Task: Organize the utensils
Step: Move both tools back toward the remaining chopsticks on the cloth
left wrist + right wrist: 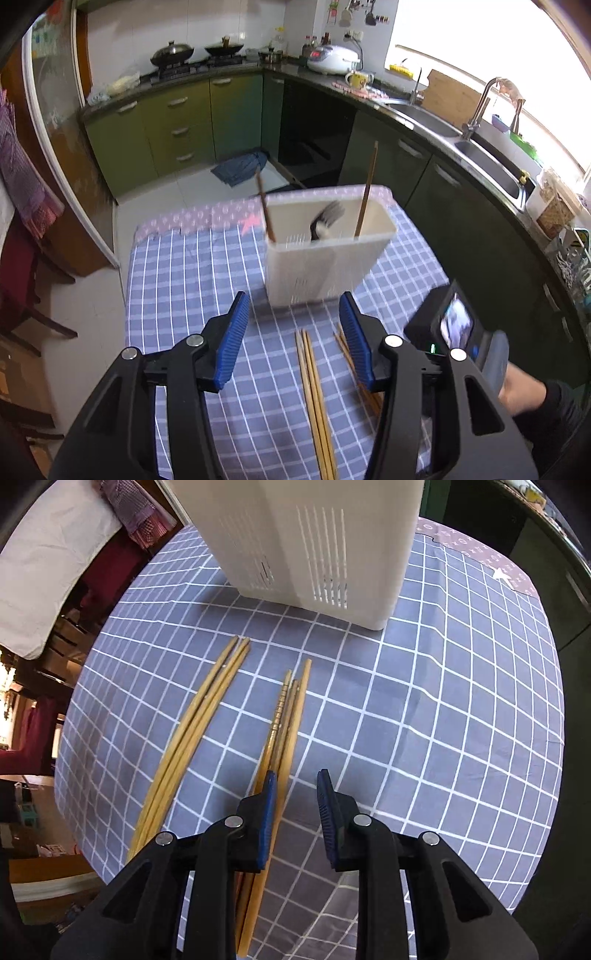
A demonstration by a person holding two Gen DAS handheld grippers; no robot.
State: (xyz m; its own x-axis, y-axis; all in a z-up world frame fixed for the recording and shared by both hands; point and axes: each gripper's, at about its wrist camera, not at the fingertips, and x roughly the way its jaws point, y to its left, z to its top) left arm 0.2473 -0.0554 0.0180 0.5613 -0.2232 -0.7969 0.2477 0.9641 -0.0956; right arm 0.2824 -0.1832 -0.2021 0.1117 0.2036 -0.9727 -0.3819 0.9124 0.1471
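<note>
Blue ribbed pads of the left tool [294, 314] are seen spread apart with nothing gripped between them; light bamboo chopsticks [314, 398] lie on the checked desk cloth [192, 280] below the gap. Just ahead of this tool stands the white utensil holder [325, 254], in which two dark chopsticks and a fork are held. The right tool [295, 797] is held narrowly parted and empty above the desk, its left pad over a second chopstick bundle [286, 720].
</note>
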